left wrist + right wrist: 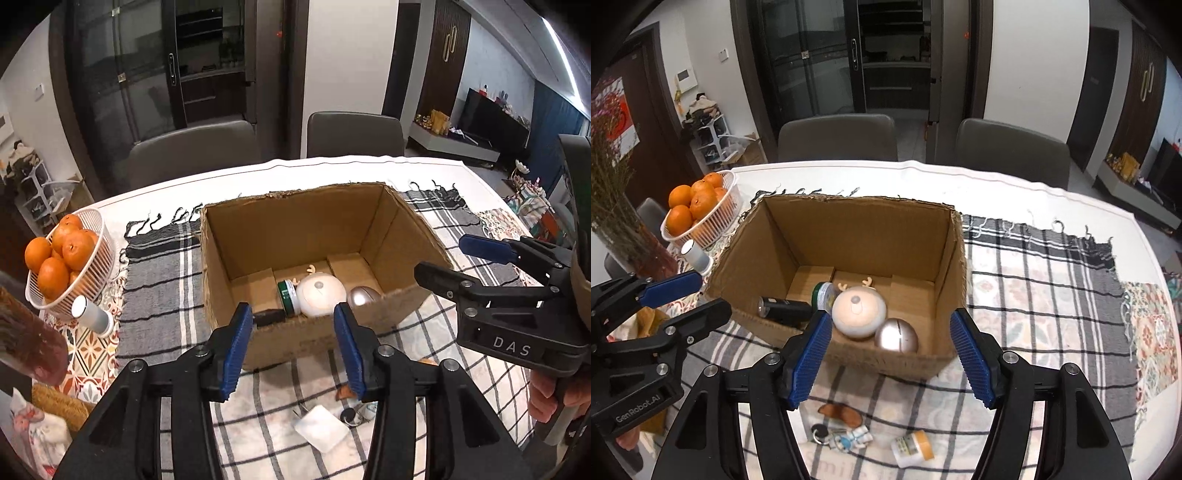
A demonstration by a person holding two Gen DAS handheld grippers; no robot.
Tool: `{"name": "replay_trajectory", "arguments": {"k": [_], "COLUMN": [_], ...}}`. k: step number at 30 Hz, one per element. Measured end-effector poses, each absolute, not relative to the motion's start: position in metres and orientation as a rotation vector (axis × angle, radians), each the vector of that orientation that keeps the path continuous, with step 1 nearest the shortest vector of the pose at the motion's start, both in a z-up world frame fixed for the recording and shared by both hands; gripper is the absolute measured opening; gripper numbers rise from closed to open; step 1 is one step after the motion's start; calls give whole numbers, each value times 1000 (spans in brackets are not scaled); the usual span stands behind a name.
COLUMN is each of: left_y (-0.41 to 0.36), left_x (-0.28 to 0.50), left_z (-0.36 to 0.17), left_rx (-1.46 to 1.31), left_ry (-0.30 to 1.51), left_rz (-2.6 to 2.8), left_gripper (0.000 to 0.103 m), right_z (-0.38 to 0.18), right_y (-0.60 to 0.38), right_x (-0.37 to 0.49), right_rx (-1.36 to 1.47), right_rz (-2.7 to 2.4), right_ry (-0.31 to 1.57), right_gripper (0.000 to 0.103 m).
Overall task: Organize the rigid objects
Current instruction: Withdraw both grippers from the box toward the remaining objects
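An open cardboard box [295,199] [857,201] stands on the plaid cloth. It holds a white round deer toy [320,295] [858,310], a silver dome [364,295] [897,336], a green-lidded tin [289,297] [823,293] and a black cylinder [269,317] [783,306]. My left gripper [292,310] [709,293] hovers at the box's near wall, open and empty. To its right, my right gripper [890,319] [450,262] is also open with nothing between its pads. On the cloth below lie a key bunch [846,437] [351,415], a small orange-capped bottle [911,446] and a white packet [321,428].
A white basket [99,236] [733,192] of oranges sits at the left, with a white cylinder [92,315] [696,254] lying beside it. A vase of dried flowers [624,221] stands at the far left. Two grey chairs [836,138] are behind the table.
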State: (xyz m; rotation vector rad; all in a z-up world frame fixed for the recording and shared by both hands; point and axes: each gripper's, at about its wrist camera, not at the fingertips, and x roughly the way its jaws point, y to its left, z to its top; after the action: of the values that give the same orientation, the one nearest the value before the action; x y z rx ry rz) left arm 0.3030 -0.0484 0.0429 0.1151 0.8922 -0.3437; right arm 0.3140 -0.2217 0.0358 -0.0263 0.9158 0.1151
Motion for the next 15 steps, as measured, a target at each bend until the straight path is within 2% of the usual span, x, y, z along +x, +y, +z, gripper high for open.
{"name": "replay_trajectory", "arguments": {"k": [15], "left_y": [-44], "left_x": [257], "left_z": [15], "left_rx": [18], "left_ry": [974], "left_rz": [-281], "left_gripper": [45], "right_z": [17], "right_y": [-222], "right_x": [268], "right_rx": [-27], "right_rz": [117], "right_ry": [952], "right_gripper": [68]}}
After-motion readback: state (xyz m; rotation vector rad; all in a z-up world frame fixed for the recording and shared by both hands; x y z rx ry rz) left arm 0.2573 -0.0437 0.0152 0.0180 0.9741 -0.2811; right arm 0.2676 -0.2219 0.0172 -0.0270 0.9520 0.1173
